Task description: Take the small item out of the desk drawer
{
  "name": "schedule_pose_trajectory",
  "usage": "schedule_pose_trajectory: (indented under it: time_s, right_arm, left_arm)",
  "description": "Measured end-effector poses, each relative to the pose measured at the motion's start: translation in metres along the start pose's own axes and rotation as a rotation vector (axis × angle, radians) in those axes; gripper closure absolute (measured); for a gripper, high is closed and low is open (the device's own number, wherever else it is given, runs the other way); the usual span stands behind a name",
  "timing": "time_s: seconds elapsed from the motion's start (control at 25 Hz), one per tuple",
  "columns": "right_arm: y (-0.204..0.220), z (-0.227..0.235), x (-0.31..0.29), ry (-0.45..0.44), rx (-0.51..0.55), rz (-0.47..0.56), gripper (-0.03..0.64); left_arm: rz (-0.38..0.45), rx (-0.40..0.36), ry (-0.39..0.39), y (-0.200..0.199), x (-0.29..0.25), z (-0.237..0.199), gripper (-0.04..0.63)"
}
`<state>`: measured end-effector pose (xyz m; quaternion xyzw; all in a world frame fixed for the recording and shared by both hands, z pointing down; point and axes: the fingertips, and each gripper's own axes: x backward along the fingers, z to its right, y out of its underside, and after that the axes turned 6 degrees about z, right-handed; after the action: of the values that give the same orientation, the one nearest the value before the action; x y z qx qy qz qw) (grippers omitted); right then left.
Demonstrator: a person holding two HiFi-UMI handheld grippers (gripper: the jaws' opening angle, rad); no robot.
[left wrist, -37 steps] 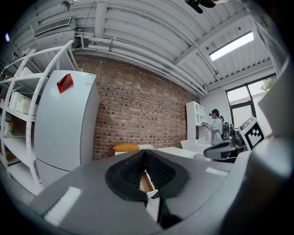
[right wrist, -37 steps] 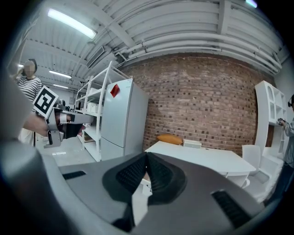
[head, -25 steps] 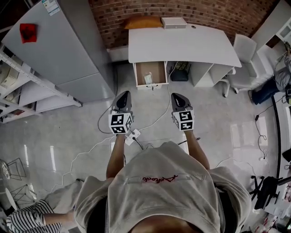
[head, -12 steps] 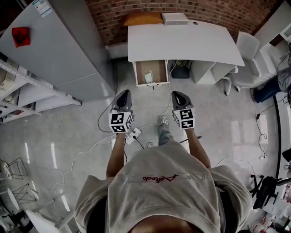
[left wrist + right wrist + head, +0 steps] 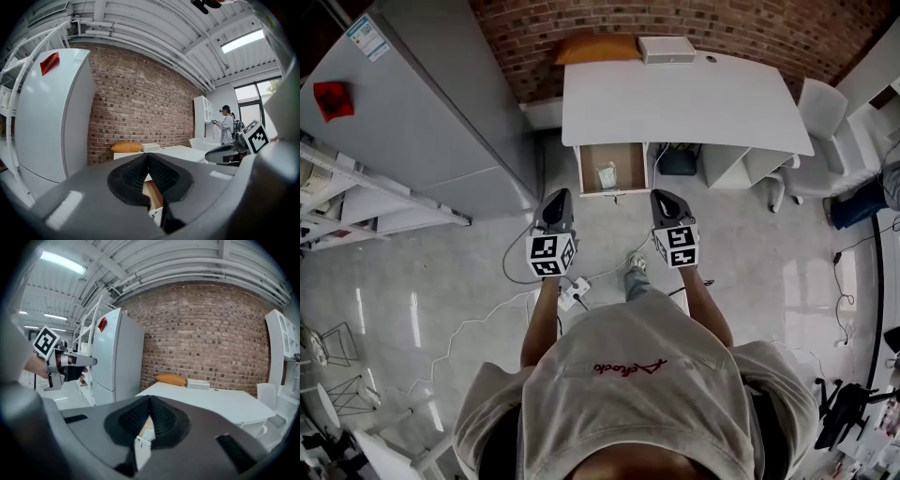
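Brown board is seen inside the open drawer point(image 5: 630, 157), which stands pulled out from under the white desk point(image 5: 684, 94); the opening step can be judged done. The item point(image 5: 607, 175), a small pale packet, is found lying in the drawer's front half, untouched. The left gripper point(image 5: 556, 197) and right gripper point(image 5: 662, 198) are held side by side over the floor, short of the drawer front, each with its jaws pressed together and nothing between them. The reach in, the grasp and the lift-out are judged to be left. The item's long axis appears to be laid front to back along the drawer. Which end leads cannot be told, as the item is too small in view.
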<state>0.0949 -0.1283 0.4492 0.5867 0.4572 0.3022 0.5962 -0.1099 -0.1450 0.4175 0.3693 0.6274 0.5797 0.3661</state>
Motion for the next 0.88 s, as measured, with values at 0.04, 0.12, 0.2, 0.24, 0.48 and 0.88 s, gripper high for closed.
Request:
schedule_pose_trajectory:
  time_s: [0.04,0.12,0.2,0.24,0.48,0.88]
  right_arm:
    - [-0.001,0.008,-0.005,-0.003,-0.001,0.001,0.606]
    - [-0.003,0.025,-0.016,-0.008,-0.003,0.005,0.604]
    - [-0.004,0.041,-0.027,-0.015,-0.005,0.009,0.606]
    - [-0.004,0.049,-0.033,-0.019,-0.007,0.009,0.604]
    - [-0.001,0.088,-0.067,-0.058,-0.015,0.003,0.604]
    - [0.012,0.124,-0.119,-0.155,-0.007,-0.026,0.606]
  left_arm:
    - [-0.001,-0.002,-0.002,-0.001,-0.01,0.001,0.586]
    - [-0.003,-0.005,-0.008,-0.003,-0.028,0.003,0.586]
    - [-0.004,-0.007,-0.019,-0.006,-0.046,0.003,0.586]
    - [-0.005,-0.008,-0.024,-0.007,-0.055,0.004,0.586]
    - [-0.017,-0.012,-0.058,-0.008,-0.102,0.006,0.586]
    - [-0.051,0.016,-0.16,0.007,-0.153,-0.009,0.586]
